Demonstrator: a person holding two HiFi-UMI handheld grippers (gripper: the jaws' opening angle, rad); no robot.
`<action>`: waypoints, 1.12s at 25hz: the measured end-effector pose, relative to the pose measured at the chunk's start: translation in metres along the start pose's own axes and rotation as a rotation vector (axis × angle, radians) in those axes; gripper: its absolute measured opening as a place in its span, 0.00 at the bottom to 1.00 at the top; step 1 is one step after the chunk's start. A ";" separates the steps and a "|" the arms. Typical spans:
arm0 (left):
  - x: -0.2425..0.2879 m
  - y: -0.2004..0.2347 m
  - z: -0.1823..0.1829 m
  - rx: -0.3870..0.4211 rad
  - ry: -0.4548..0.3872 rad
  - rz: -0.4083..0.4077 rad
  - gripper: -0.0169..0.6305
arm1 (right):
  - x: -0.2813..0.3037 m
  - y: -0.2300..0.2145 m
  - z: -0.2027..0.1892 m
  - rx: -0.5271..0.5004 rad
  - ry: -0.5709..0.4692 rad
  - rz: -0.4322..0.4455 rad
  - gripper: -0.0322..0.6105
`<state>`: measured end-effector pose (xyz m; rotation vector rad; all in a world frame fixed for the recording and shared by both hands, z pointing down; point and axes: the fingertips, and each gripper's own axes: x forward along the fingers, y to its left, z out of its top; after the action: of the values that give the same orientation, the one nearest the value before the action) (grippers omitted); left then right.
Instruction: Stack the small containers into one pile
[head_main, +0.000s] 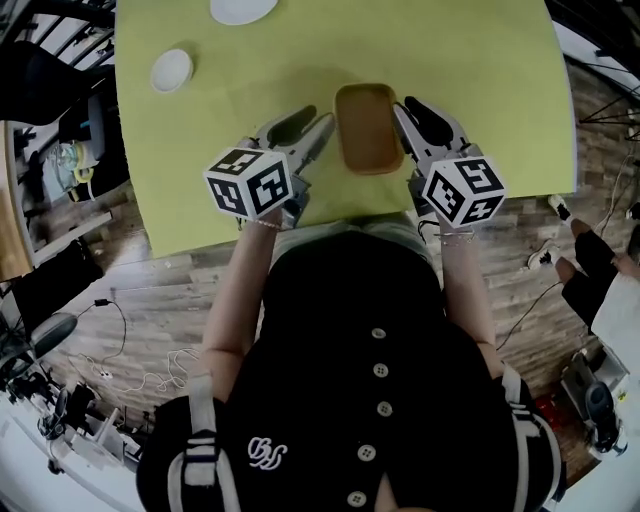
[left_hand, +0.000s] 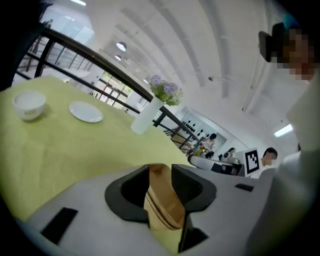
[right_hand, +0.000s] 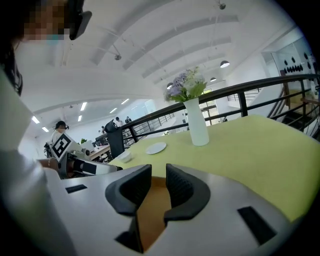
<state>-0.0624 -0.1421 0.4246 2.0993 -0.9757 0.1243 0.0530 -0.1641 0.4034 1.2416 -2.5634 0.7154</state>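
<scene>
Tan rectangular nested containers (head_main: 367, 128) rest on the yellow-green desk (head_main: 480, 80), upper centre of the head view. The left gripper (head_main: 305, 128) and right gripper (head_main: 415, 118) flank them, fingers (left_hand: 131, 192) apart, gripping nothing.

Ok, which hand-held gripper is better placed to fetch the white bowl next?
Left, probably. The white bowl sits far left on the table, on the side of the left hand-held gripper; the right hand-held gripper would have to cross the brown containers.

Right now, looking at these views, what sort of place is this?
Probably a large indoor hall or lab: a yellow-green cloth-covered table, a tall white vase of purple flowers, black metal railing.
</scene>
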 end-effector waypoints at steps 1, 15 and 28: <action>-0.002 -0.001 0.003 0.039 -0.005 0.007 0.24 | 0.002 0.004 0.003 -0.007 -0.002 0.012 0.20; -0.023 -0.026 0.029 0.326 -0.070 -0.010 0.04 | 0.030 0.082 0.020 -0.106 0.010 0.226 0.20; -0.035 -0.011 0.013 0.433 -0.042 0.114 0.04 | 0.037 0.102 0.002 -0.191 0.107 0.301 0.07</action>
<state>-0.0821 -0.1261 0.3950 2.4425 -1.1753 0.3800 -0.0501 -0.1362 0.3818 0.7493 -2.6816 0.5557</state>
